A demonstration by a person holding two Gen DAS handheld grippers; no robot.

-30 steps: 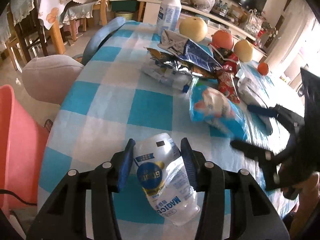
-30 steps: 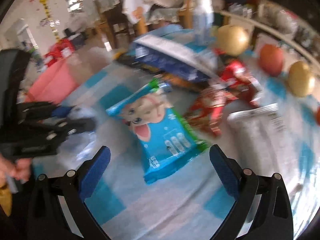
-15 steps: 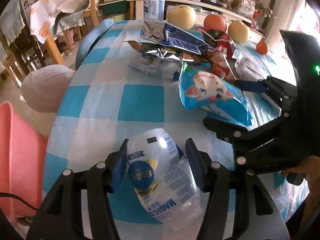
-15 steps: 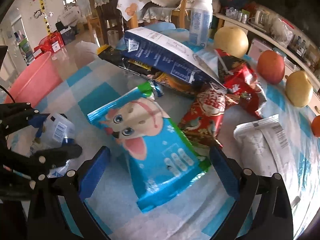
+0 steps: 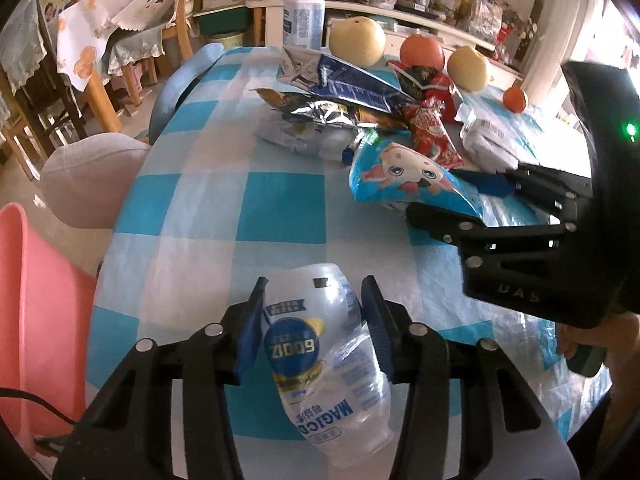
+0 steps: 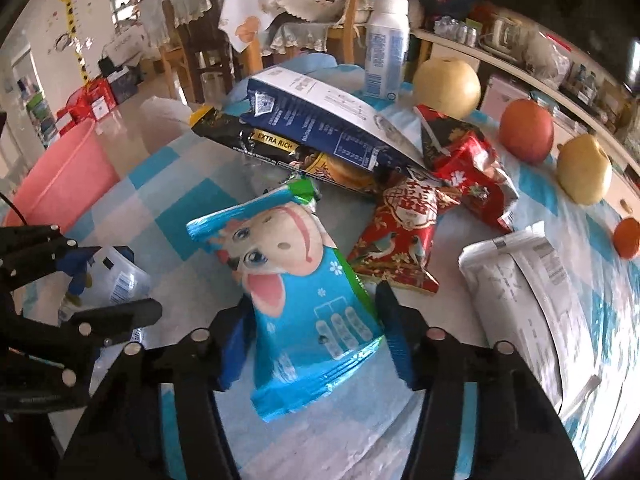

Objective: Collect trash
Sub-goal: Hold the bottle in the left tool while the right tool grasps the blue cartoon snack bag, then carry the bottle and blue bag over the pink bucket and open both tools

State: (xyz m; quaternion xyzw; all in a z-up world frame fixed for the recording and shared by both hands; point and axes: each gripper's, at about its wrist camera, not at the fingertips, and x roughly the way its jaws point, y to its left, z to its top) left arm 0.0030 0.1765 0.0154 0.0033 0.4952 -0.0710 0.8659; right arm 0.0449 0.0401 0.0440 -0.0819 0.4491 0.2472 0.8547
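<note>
A crushed clear plastic bottle [image 5: 320, 360] with a blue label lies on the blue-checked tablecloth [image 5: 192, 208]. My left gripper [image 5: 314, 292] is closing and its pads press on the bottle's sides. To the right lies a blue snack bag [image 6: 288, 264] printed with a cartoon animal. My right gripper [image 6: 314, 308] is closing on it, and the bag buckles upward between the pads. The left wrist view shows that bag [image 5: 400, 176] pinched in the right gripper [image 5: 452, 200]. The right wrist view shows the bottle [image 6: 124, 280] in the left gripper [image 6: 108, 284].
Behind the bag is a heap of trash: a dark blue carton [image 6: 320, 120], red wrappers [image 6: 404, 232] and a white packet [image 6: 520, 272]. Pears, an apple [image 6: 526, 128], an orange and an upright white bottle [image 6: 386, 60] stand further back. A pink tub [image 5: 28, 320] sits left of the table.
The right gripper went from wide open to closed on the blue bag, which crumpled and rose. The left gripper eased briefly, then squeezed the bottle again.
</note>
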